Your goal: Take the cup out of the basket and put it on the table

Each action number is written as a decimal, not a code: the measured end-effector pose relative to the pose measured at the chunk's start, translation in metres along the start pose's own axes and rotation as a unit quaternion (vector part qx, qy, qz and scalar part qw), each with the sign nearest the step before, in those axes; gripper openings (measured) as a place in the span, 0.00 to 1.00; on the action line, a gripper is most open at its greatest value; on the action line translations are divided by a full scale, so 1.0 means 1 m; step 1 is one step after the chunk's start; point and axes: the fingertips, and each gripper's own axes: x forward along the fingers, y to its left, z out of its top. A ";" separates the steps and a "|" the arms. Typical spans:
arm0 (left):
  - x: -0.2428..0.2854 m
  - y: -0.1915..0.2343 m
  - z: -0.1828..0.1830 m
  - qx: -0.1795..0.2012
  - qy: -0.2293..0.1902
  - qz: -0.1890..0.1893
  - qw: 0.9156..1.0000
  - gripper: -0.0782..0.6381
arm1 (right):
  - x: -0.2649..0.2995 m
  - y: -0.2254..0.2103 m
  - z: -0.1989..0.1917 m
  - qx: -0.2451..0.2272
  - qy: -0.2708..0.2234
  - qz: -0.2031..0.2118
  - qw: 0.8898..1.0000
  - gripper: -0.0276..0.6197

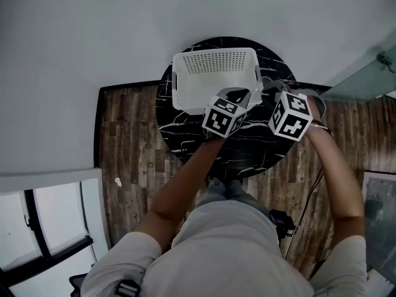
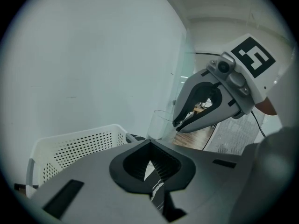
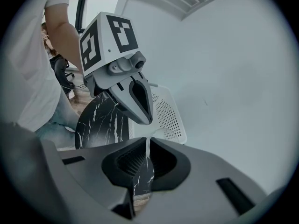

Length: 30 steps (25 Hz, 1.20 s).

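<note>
One round black marble tabletop [image 1: 185,135] is seen from above, set on a wooden floor [image 1: 124,153]. One white perforated basket [image 1: 213,73] is placed on its far side. Two grippers are held over the tabletop's near right part, each topped by a marker cube. The left gripper [image 2: 150,148] is held just beside the basket's near right corner; its jaws are drawn together with nothing between them. One clear glass cup [image 2: 160,125] is seen outside the basket, just to its right. Its thin rim is clamped between the jaws of the right gripper [image 3: 146,143]. The cup's base is hidden, so contact with the tabletop cannot be told.
</note>
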 end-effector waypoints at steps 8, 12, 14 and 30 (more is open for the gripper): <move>0.028 -0.040 0.002 0.013 0.006 -0.037 0.999 0.11 | -0.021 0.008 -0.042 0.027 0.022 -0.013 0.999 0.08; 0.040 -0.061 0.003 0.019 0.010 -0.054 0.998 0.11 | -0.030 0.014 -0.060 0.043 0.030 -0.015 0.999 0.08; 0.045 -0.070 0.001 0.021 0.013 -0.060 0.998 0.11 | -0.032 0.016 -0.069 0.048 0.033 -0.016 0.998 0.08; 0.061 -0.080 -0.048 0.009 0.056 -0.074 0.996 0.11 | 0.002 0.042 -0.088 0.061 0.037 0.007 0.997 0.08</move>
